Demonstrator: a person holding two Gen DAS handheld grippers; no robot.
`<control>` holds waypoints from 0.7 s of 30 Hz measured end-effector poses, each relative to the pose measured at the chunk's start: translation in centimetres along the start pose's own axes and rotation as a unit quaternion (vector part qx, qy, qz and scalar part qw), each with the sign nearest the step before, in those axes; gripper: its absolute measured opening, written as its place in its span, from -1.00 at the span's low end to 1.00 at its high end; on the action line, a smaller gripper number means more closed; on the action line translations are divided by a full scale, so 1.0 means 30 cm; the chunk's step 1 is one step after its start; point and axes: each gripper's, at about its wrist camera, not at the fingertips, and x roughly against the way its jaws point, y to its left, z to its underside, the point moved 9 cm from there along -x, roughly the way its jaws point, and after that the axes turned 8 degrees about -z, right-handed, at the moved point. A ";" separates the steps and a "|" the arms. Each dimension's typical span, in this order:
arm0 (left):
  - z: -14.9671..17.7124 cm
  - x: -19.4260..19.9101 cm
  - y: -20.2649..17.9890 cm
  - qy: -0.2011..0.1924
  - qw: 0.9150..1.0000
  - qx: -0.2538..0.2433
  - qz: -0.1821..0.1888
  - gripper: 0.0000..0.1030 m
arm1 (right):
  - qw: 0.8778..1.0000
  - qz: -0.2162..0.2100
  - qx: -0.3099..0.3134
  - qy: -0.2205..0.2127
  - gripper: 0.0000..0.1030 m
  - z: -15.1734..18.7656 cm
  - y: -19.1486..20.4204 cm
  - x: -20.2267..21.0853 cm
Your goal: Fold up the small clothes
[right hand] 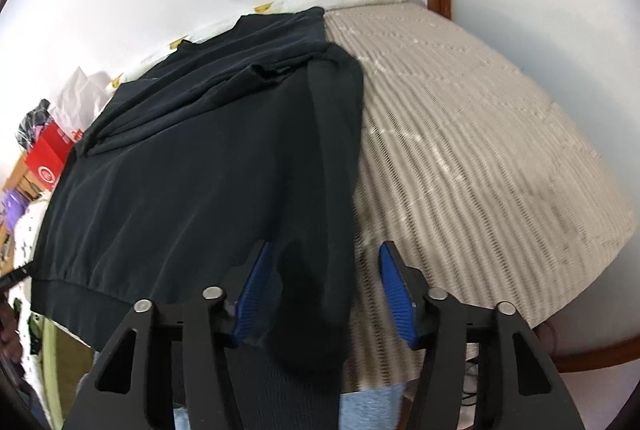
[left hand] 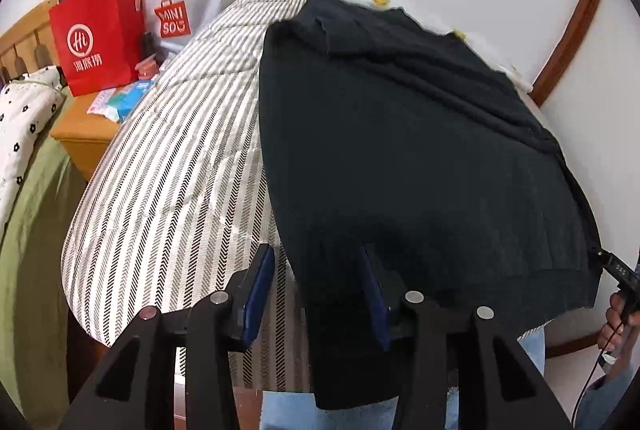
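Black top (left hand: 400, 150) lies flat on striped bed (left hand: 168, 166), hem hanging off near edge; L gripper (left hand: 316, 286) & R gripper (right hand: 320, 290) both unclenched astride hem corners w/ nothing pinched, so imo clamp both corners evenly, then lift together.

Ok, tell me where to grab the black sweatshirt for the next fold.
Take the black sweatshirt by its ribbed bottom hem, one corner per gripper, coming in from the near bed edge. The hem hangs over that edge, so its corners probably lift freely; the left gripper and right gripper are already there.
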 end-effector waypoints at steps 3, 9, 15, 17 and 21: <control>0.006 0.002 -0.004 -0.001 1.000 0.008 0.008 -0.20 | 1.000 0.016 0.023 -0.003 -0.12 0.010 0.025 -0.011; 0.012 -0.006 -0.052 -0.004 0.999 -0.026 -0.029 -0.25 | 0.998 0.029 0.047 -0.010 -0.23 0.015 0.078 -0.031; 0.010 0.010 -0.071 0.003 0.999 -0.044 -0.009 -0.66 | 0.998 0.013 0.062 -0.014 -0.86 -0.002 0.078 -0.009; 0.011 0.051 -0.063 -0.006 0.999 -0.032 0.023 -0.67 | 0.999 -0.002 0.046 -0.022 -0.88 -0.003 0.057 0.024; 0.030 0.143 -0.071 -0.023 0.996 -0.036 0.078 -0.67 | 0.998 -0.026 0.051 -0.027 -0.88 -0.002 0.037 0.110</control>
